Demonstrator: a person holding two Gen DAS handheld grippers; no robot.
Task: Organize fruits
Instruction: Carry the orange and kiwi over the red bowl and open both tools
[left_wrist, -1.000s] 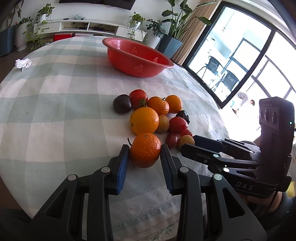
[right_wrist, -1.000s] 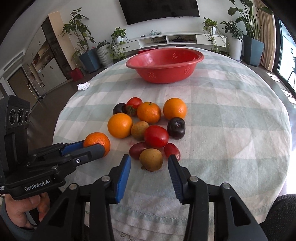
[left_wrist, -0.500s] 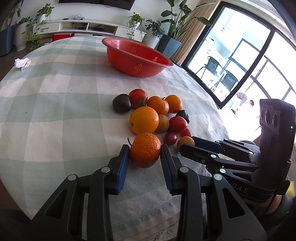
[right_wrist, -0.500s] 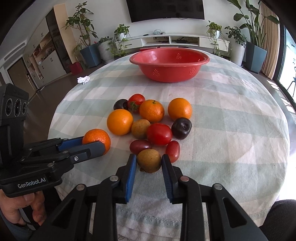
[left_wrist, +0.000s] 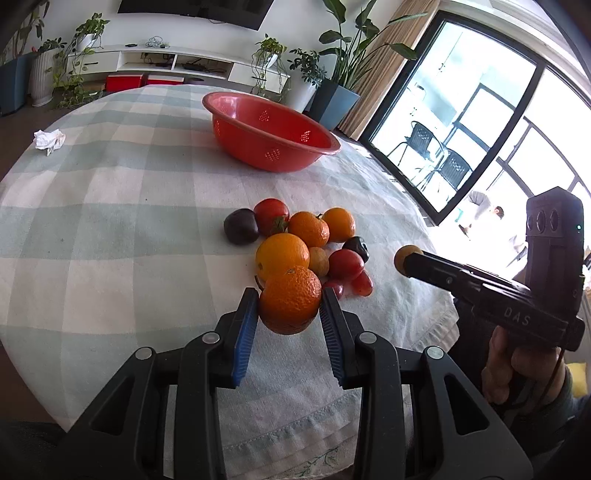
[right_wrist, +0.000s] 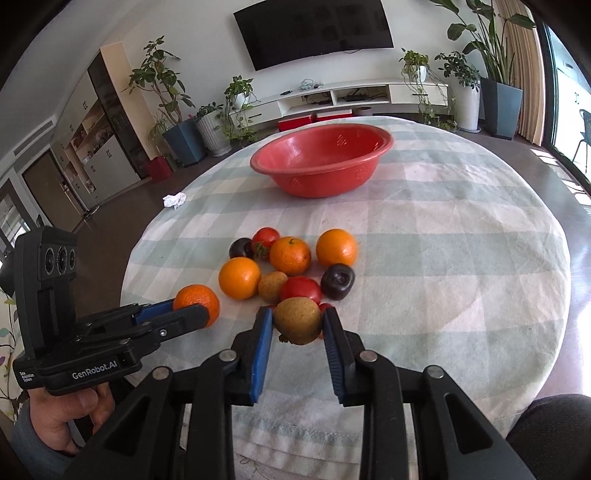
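My left gripper (left_wrist: 289, 314) is shut on an orange tangerine (left_wrist: 290, 299) and holds it just above the tablecloth; it also shows in the right wrist view (right_wrist: 195, 301). My right gripper (right_wrist: 297, 323) is shut on a brown kiwi (right_wrist: 297, 320), lifted off the table; the kiwi shows at its tip in the left wrist view (left_wrist: 404, 256). A cluster of oranges (right_wrist: 239, 277), tomatoes (right_wrist: 300, 290) and dark plums (right_wrist: 338, 281) lies on the table beyond both grippers. An empty red bowl (right_wrist: 321, 157) stands further back.
The round table has a green-and-white checked cloth (right_wrist: 461, 240). A crumpled white tissue (right_wrist: 174, 200) lies at its far left edge. Plants, a TV shelf and large windows surround the table.
My right gripper has closed on the kiwi and lifted it. My left gripper has raised the tangerine off the cloth.
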